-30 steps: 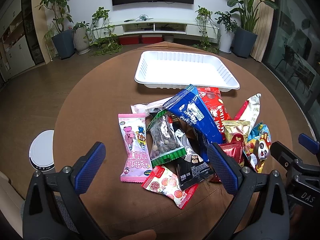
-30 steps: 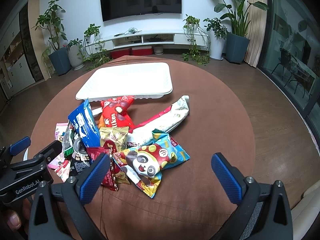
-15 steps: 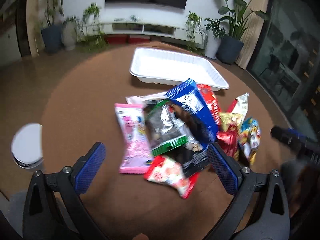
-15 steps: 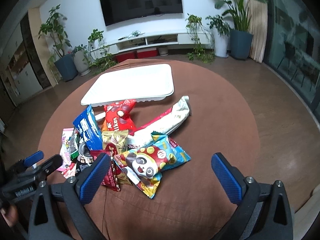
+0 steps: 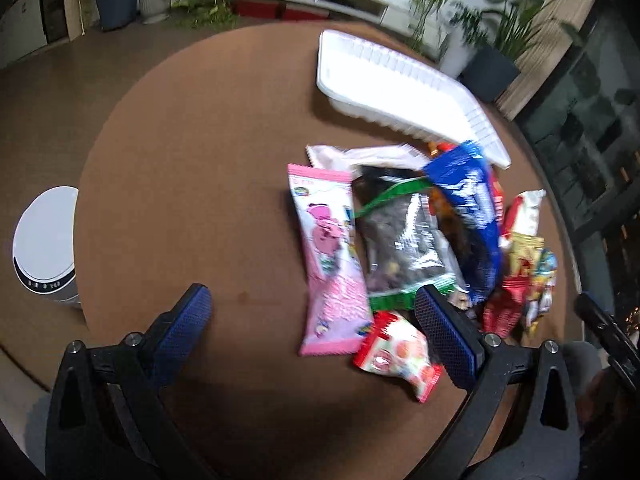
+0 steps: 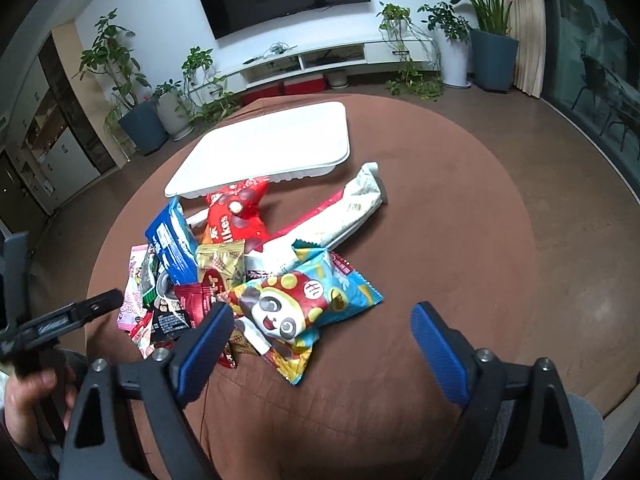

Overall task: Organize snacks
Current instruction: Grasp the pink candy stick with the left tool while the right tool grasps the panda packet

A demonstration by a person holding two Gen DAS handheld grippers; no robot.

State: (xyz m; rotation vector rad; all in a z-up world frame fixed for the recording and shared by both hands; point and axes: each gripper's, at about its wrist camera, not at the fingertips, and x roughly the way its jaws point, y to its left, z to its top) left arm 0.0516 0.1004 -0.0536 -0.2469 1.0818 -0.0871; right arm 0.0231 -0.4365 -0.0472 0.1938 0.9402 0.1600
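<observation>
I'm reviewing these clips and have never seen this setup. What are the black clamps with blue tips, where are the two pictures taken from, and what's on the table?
No robot here: a person holds a hand-operated two-finger tool in each hand, and a fisheye camera on each looks forward along its fingers. One picture comes from the left tool, the other from the right tool. Both are open and hold nothing. On the round brown table lies a pile of snack packets, among them a pink packet, a blue packet and a panda packet. Beyond the pile sits a white tray, with no snacks in it. The left view is blurred.
</observation>
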